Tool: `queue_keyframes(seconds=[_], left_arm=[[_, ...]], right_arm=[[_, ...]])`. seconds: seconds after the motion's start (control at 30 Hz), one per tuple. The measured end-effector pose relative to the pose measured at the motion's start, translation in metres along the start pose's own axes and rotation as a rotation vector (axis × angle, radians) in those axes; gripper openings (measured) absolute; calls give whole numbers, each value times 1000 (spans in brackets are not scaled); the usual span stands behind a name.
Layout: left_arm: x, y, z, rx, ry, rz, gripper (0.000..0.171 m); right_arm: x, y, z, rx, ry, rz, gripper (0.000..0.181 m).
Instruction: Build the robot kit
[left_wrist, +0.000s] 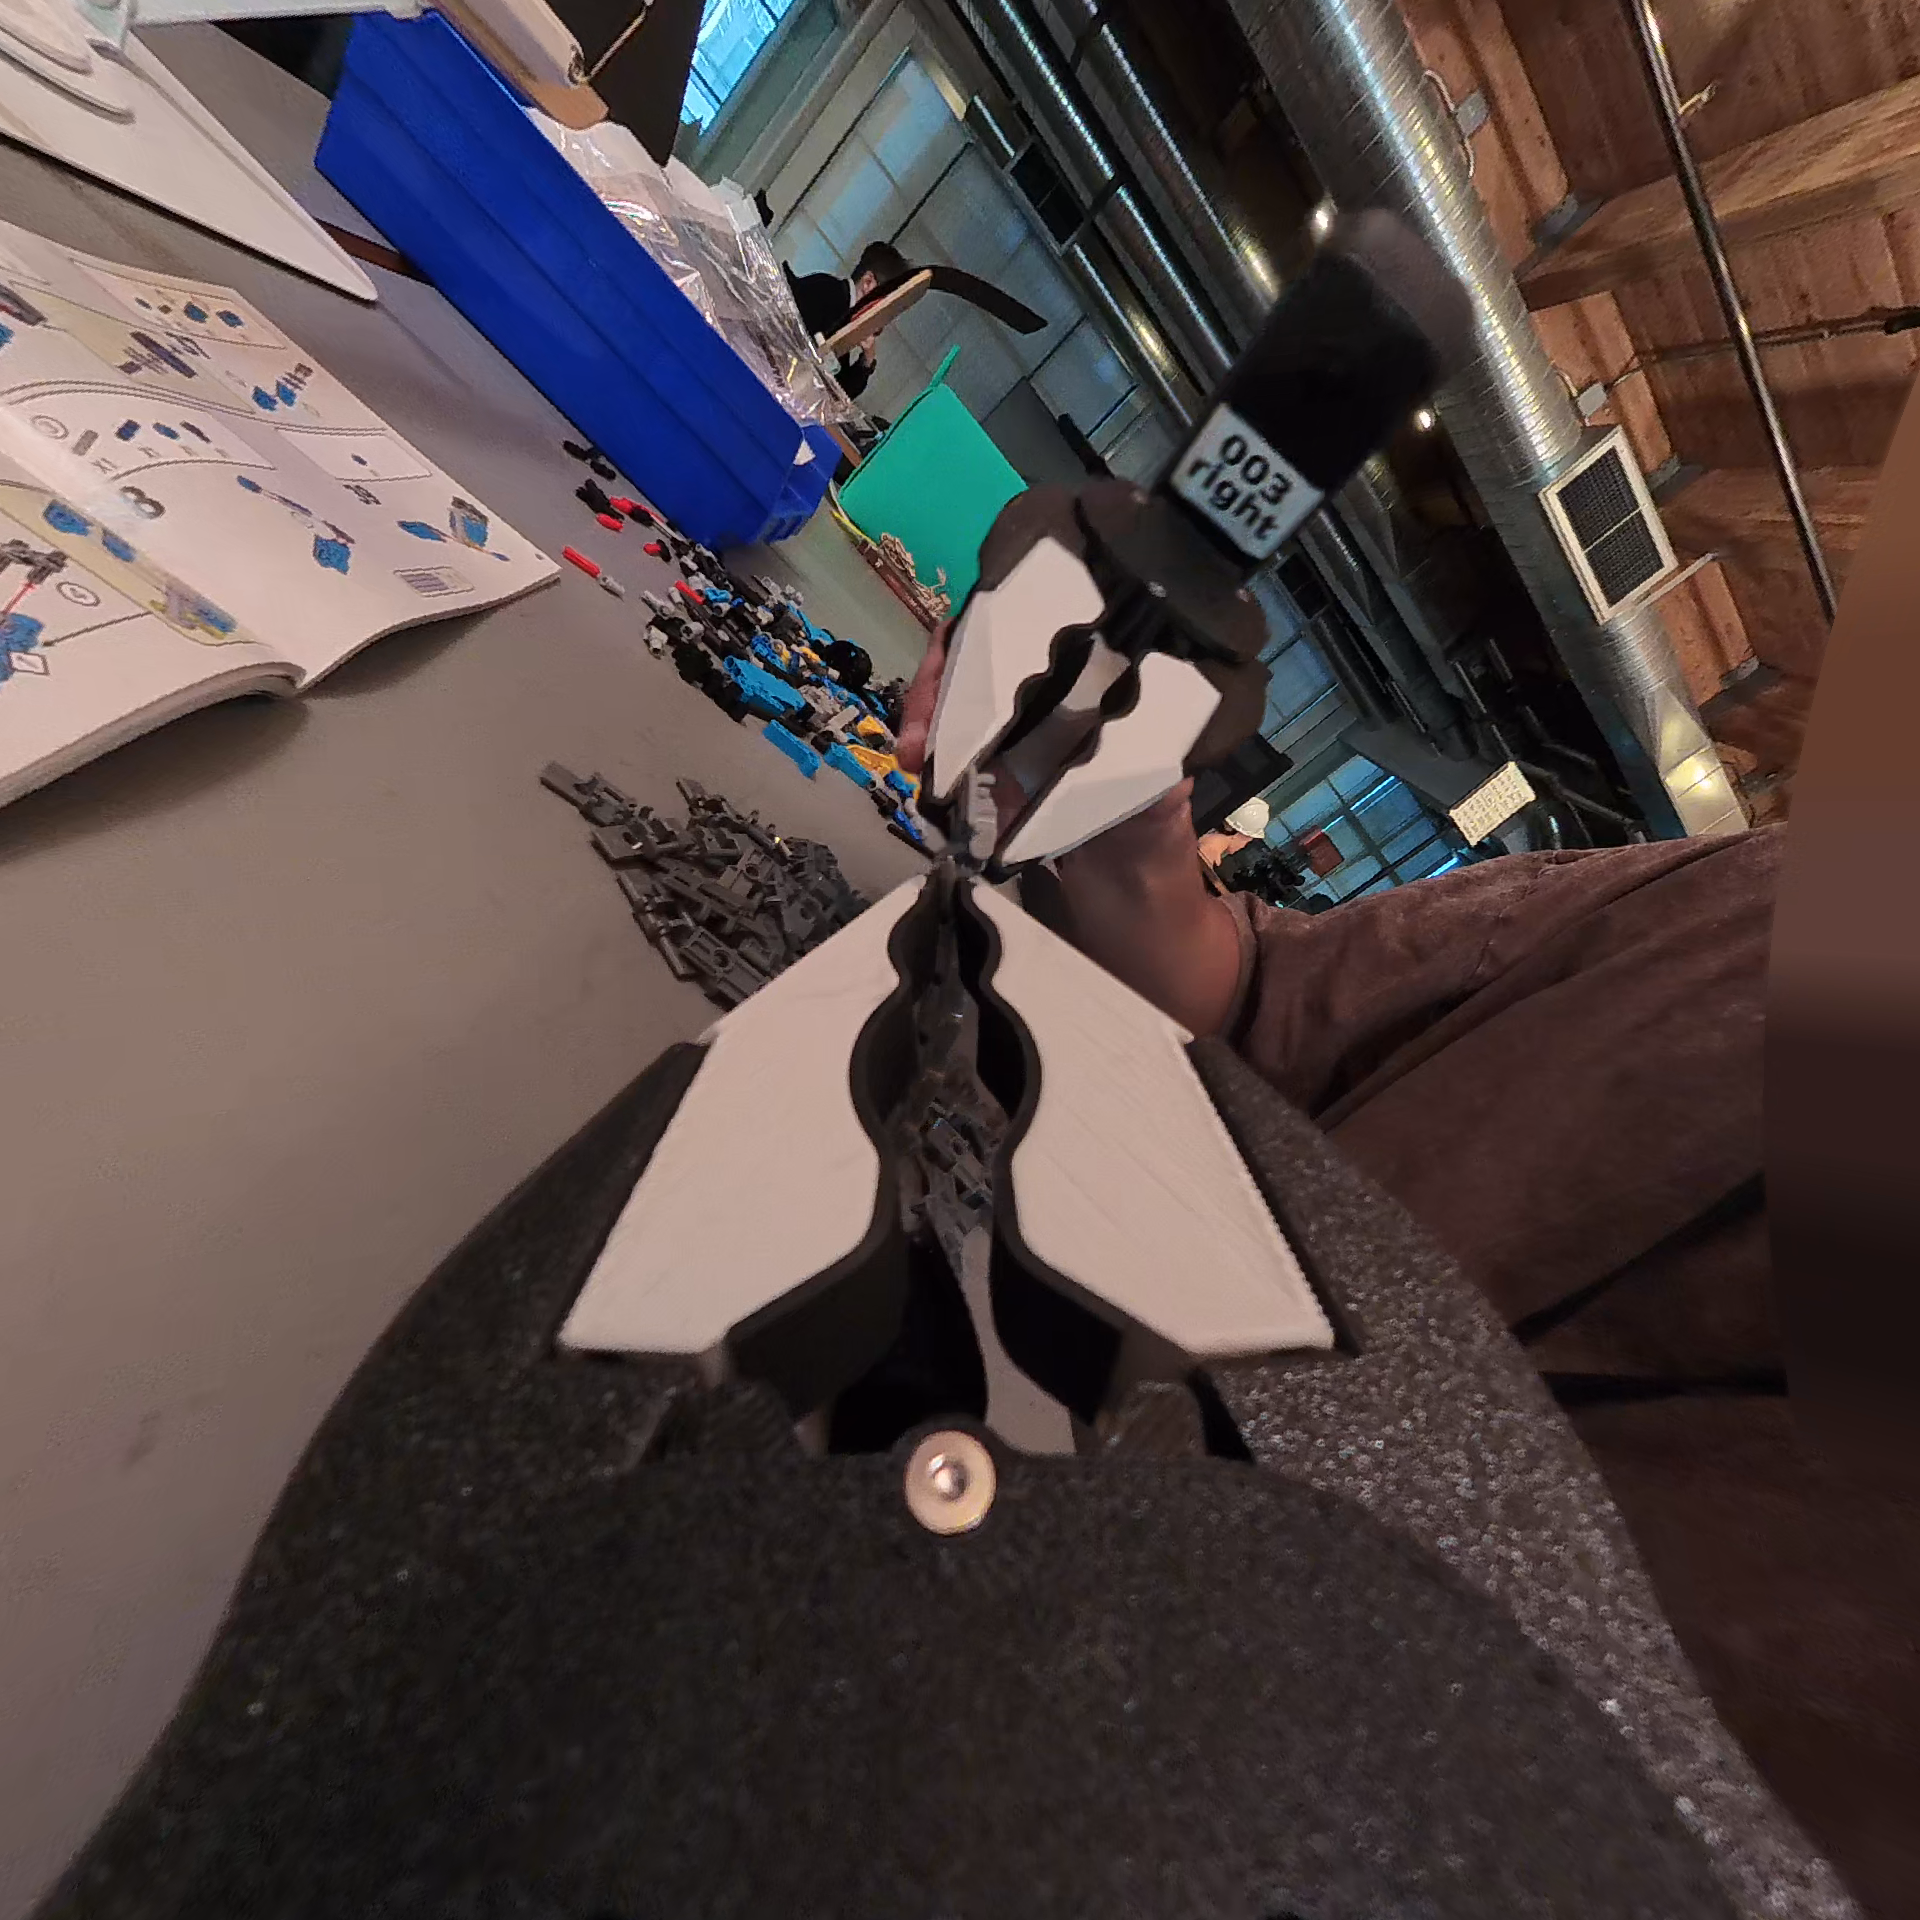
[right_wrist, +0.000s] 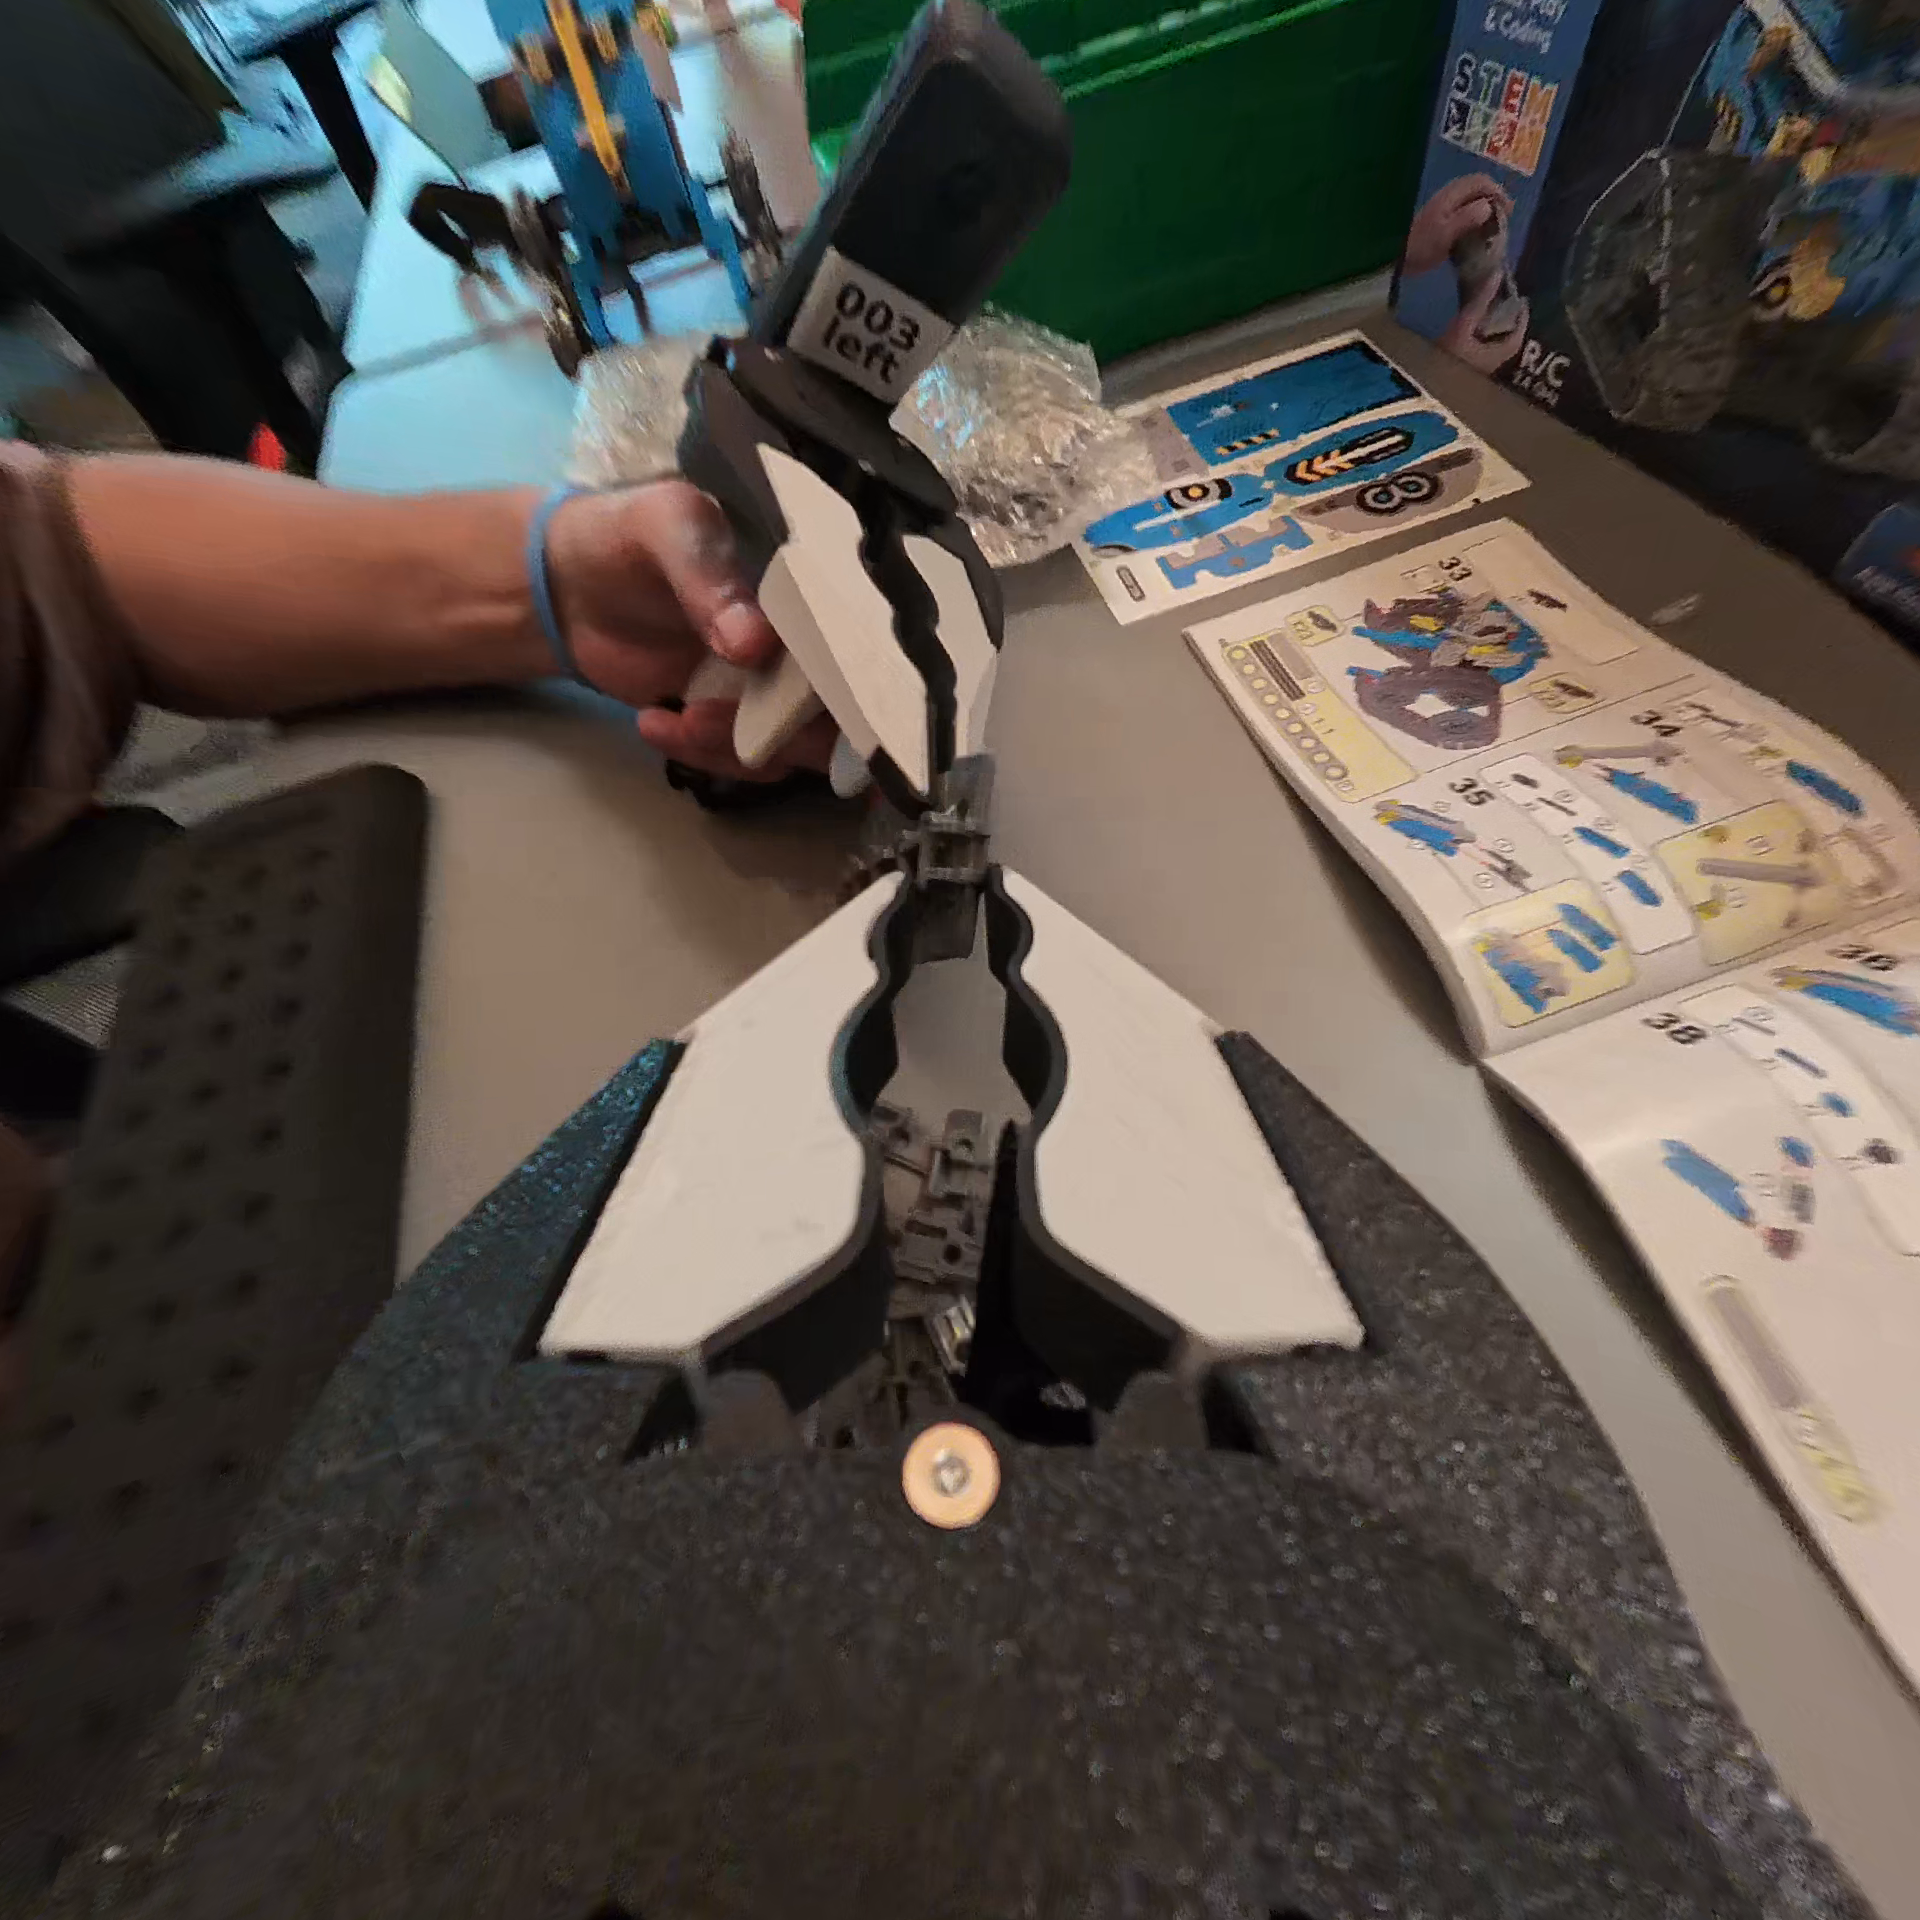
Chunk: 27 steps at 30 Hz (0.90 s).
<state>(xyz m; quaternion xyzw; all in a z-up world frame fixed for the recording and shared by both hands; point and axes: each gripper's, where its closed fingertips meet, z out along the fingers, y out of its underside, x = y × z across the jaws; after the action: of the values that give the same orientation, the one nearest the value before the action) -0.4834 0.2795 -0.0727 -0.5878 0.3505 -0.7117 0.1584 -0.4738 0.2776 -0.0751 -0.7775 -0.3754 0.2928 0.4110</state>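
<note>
Above the grey worktop (right_wrist: 1143, 831) the two grippers met tip to tip. The left gripper (left_wrist: 948, 868) had its jaws narrowed onto a small grey plastic piece (right_wrist: 951, 831), and the right gripper (right_wrist: 940, 883) pinched the same piece from the opposite side. A heap of grey parts (left_wrist: 717, 883) lay just beside them, with blue and black parts (left_wrist: 769, 675) farther along. An open instruction booklet (right_wrist: 1610, 831) lay toward the worktop's edge, near a blue bin (left_wrist: 561, 270).
</note>
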Motion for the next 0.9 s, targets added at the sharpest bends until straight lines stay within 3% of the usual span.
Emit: queue_keyframes(seconds=[0.2,0.33,0.9], left_arm=[[1,5,4,-31,-7,28,1],[4,5,3,-30,12,25,1],[30,31,12,-168,101,197,3]], right_arm=[[-2,11,2,-231,76,-110,16],[-6,8,1,-206,63,-121,14],[-44,15,-5,-152,-410,313,9]])
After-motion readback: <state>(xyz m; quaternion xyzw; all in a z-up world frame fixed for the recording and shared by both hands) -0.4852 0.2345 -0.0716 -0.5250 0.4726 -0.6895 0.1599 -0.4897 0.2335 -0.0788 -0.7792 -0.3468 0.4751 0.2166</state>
